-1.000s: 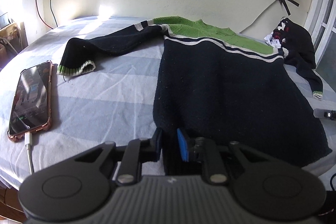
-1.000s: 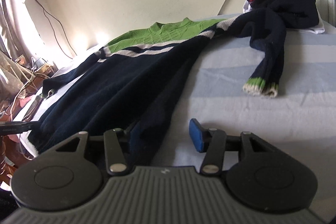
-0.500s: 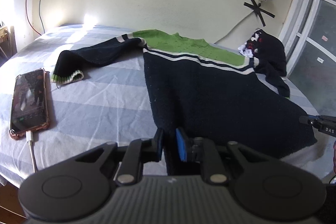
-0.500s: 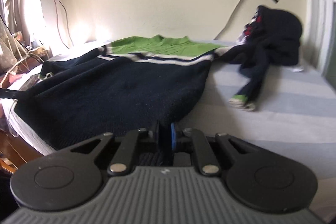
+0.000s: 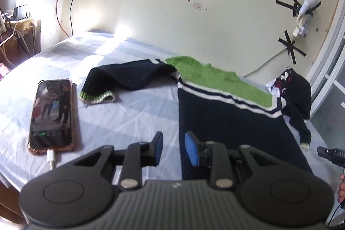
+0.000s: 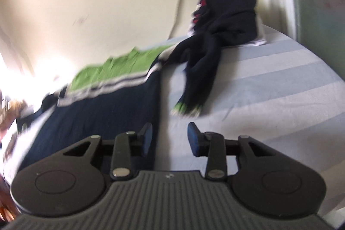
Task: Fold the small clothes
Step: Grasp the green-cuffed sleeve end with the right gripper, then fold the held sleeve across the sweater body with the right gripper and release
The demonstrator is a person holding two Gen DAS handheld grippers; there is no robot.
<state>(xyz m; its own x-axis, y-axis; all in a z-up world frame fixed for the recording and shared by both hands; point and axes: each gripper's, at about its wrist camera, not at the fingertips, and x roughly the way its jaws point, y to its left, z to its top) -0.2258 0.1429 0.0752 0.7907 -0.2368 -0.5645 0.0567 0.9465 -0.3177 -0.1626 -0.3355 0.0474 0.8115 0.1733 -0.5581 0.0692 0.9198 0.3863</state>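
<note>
A small navy sweater with a green yoke and white stripes lies flat on the striped bed sheet. Its left sleeve stretches left; its right sleeve lies over the sheet with a green cuff. My left gripper is open and empty, just above the sweater's near left hem corner. My right gripper is open and empty over the sweater's near right edge. The right wrist view is motion-blurred.
A phone in a pink case lies on the sheet at the left, with a charging cable. A dark pile of clothes sits at the far right by the wall; it also shows in the right wrist view. The bed's edge is near.
Both grippers were shut on the sweater's bottom hem half a second ago. Both have opened and let the hem go. The sweater now lies flatter and further onto the bed.
</note>
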